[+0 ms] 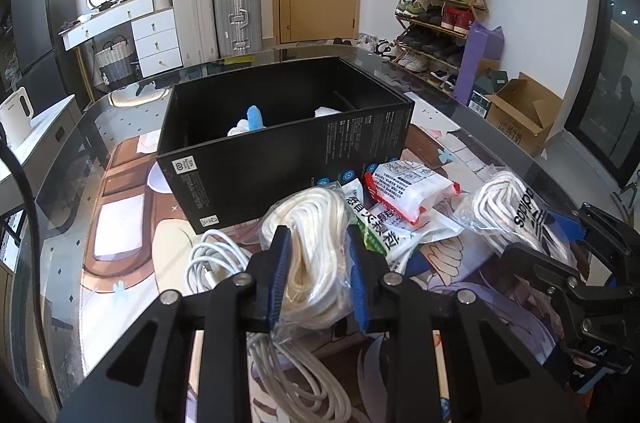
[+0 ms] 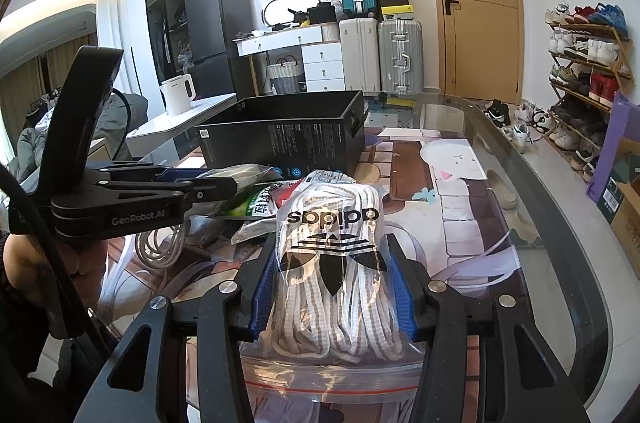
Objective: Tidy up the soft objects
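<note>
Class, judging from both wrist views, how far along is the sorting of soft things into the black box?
Done: a blue and white soft item already lies in the black box.
In hand: the left tool is shut on a bagged rope coil; the right tool is shut on the bagged laces.
Left: the white cable and the printed packets lie on the table.

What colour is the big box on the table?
The box is black, with small white print on its side. The left wrist view shows it best.
</note>
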A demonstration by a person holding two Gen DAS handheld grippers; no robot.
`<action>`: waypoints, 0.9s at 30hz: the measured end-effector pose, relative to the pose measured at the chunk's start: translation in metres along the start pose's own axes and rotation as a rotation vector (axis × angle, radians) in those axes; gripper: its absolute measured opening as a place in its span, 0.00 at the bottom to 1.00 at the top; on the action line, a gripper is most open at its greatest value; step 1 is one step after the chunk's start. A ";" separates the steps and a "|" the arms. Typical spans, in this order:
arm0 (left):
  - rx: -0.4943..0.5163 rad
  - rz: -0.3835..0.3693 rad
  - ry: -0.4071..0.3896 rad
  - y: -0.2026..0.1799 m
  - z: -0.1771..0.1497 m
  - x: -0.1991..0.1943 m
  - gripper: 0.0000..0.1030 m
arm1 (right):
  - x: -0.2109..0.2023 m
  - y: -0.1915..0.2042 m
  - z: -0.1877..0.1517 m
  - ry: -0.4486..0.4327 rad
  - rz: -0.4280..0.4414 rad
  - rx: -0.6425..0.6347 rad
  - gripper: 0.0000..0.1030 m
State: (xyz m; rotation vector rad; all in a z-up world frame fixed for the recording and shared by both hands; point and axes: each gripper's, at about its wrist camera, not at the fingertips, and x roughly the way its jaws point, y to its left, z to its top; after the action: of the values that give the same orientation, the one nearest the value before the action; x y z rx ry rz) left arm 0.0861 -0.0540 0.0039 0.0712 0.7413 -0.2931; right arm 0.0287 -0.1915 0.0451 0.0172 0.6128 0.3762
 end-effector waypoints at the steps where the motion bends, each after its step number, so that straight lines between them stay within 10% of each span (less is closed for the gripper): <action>1: -0.001 -0.002 -0.003 0.000 0.000 -0.002 0.24 | -0.001 0.001 0.000 -0.003 0.001 0.001 0.48; 27: 0.008 -0.014 -0.140 0.018 0.030 -0.045 0.23 | 0.002 0.012 0.057 -0.005 0.028 -0.100 0.48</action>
State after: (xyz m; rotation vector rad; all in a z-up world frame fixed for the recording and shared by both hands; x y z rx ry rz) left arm 0.0794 -0.0306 0.0559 0.0526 0.6023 -0.3112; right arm 0.0584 -0.1741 0.0927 -0.0692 0.5881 0.4335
